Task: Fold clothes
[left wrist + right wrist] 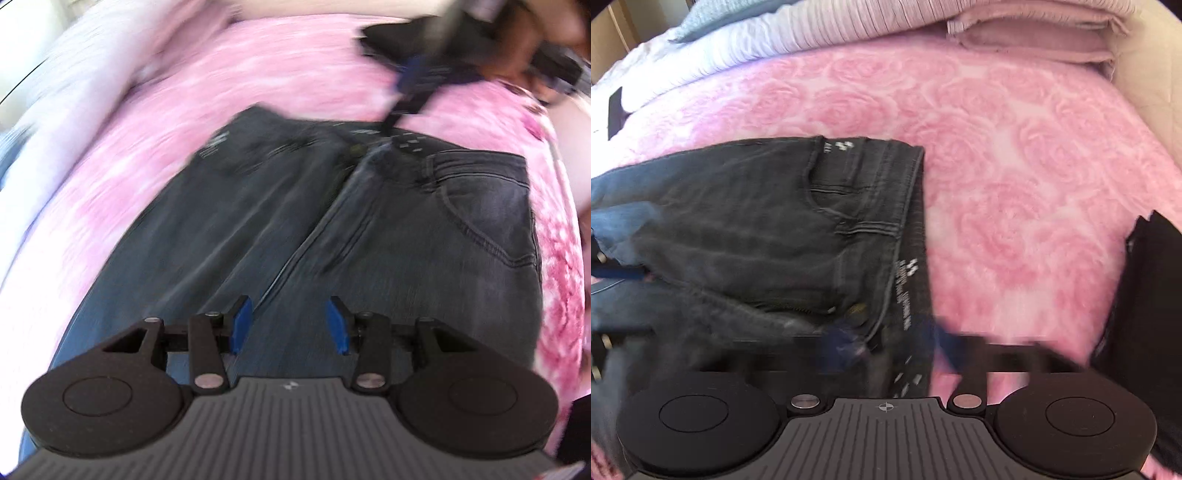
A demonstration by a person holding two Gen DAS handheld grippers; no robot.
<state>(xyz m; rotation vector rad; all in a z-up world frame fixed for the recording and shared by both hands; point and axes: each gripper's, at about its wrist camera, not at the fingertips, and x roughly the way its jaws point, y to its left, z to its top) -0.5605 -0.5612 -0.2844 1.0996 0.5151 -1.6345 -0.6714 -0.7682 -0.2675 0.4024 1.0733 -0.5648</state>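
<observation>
Left gripper (290, 321): jaws apart, nothing between the blue pads, hanging over the legs of the jeans (369, 229). Right gripper (886, 343): fingers smeared by motion blur at the waistband near the button; cannot tell whether they stand apart or pinch the cloth. From the left wrist view the right gripper reaches down onto the waistband's middle.

Jeans lie flat, front up, on the pink bedspread (1015, 166), waistband toward the pillow end, legs running toward the near edge. Both legs appear side by side, so no lengthwise fold shows.

Judgement: the step looks like work at the waistband. To do it well, take both layers of denim cleanly clear of the button, keep the band taut, and let the left gripper steady or lift the legs so seams align.

Count: one pair of jeans; one dark garment (1145, 295) at the right edge of the bed; one stack of pinkish folded cloth (1034, 33) at the far edge; two grippers.
</observation>
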